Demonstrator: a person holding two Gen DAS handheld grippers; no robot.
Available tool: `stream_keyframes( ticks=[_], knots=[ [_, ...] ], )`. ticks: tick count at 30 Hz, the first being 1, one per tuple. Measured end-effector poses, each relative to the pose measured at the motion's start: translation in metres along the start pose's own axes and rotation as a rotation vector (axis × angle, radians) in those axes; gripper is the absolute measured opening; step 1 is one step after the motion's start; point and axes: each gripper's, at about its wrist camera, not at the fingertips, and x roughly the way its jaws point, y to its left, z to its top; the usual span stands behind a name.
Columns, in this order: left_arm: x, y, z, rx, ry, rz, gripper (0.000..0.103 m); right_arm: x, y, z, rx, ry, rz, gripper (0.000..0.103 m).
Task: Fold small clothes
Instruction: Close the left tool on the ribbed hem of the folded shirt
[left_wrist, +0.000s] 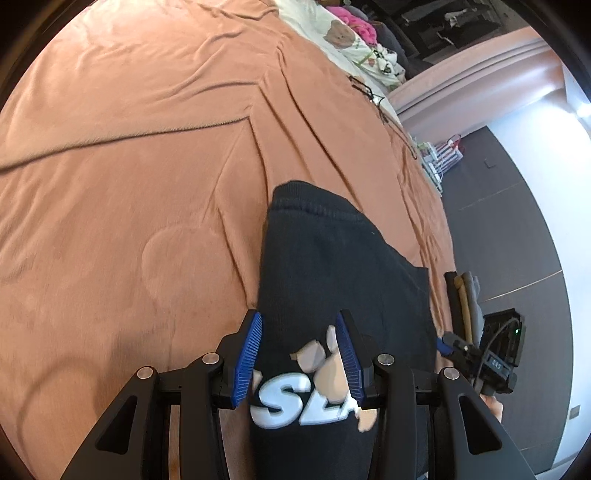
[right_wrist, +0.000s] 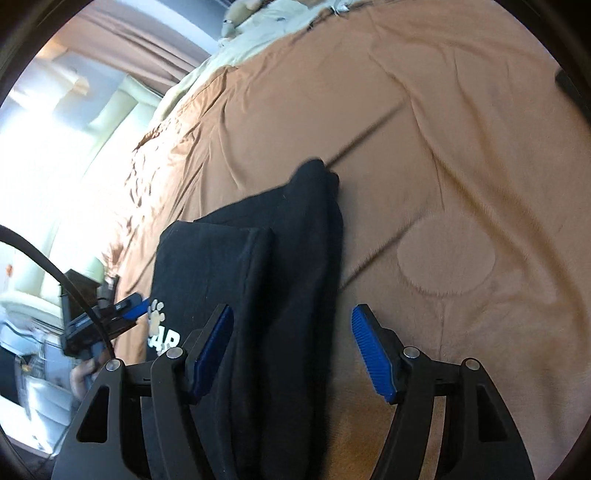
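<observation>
A black garment (left_wrist: 332, 266) with white letters and a paw print lies in folded layers on the orange-brown blanket (left_wrist: 147, 147). My left gripper (left_wrist: 299, 321) is shut on the printed end, with the cloth bunched between its blue pads. In the right wrist view the same garment (right_wrist: 266, 258) stretches away from me, and my right gripper (right_wrist: 293, 312) stands open over its near part. Its left finger rests above the cloth and its right finger above bare blanket (right_wrist: 461, 166). The left gripper (right_wrist: 136, 304) shows at the garment's left edge beside the paw print.
Cream bedding with a bear print (left_wrist: 332, 33) and pink items (left_wrist: 354, 22) lie at the far end of the bed. The bed's edge drops to dark floor (left_wrist: 517, 221) on the right. A black cable (right_wrist: 37, 251) crosses the right wrist view's left side, above a hand (right_wrist: 83, 376).
</observation>
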Motion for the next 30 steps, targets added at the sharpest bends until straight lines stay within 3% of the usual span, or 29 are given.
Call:
stream_keyframes(
  ticks=[6,10,15,16,18,19,22,25,27,30],
  knots=[
    [0.015,0.003,0.017,0.010,0.020,-0.003,0.043,0.005,-0.019,0.010,0.037,0.032,0.155,0.065],
    [0.029,0.009,0.024,-0.010,0.048,-0.009,0.043,0.017,-0.027,0.019,0.041,0.053,0.206,0.065],
    [0.035,0.018,0.028,-0.054,0.045,-0.072,0.043,0.033,-0.035,0.031,0.039,0.067,0.228,0.065],
    [0.035,0.018,0.028,-0.057,0.043,-0.076,0.043,0.036,-0.034,0.033,0.039,0.066,0.237,0.062],
    [0.034,0.015,0.026,-0.050,0.037,-0.079,0.040,0.044,-0.032,0.037,0.041,0.071,0.260,0.045],
    [0.034,0.013,0.025,-0.042,0.042,-0.082,0.031,0.049,-0.031,0.038,0.040,0.080,0.254,0.042],
    [0.025,0.009,0.025,-0.032,0.035,-0.128,0.019,0.048,-0.020,0.037,-0.009,0.077,0.242,0.042],
    [0.015,0.004,0.026,-0.023,0.023,-0.170,0.018,0.040,-0.018,0.038,-0.040,0.052,0.272,0.042],
    [0.017,0.002,0.028,-0.021,0.034,-0.153,0.018,0.041,-0.022,0.040,-0.055,0.061,0.197,0.042],
    [0.025,0.007,0.029,-0.036,0.055,-0.111,0.019,0.046,-0.033,0.039,-0.039,0.086,0.156,0.042]
  ],
)
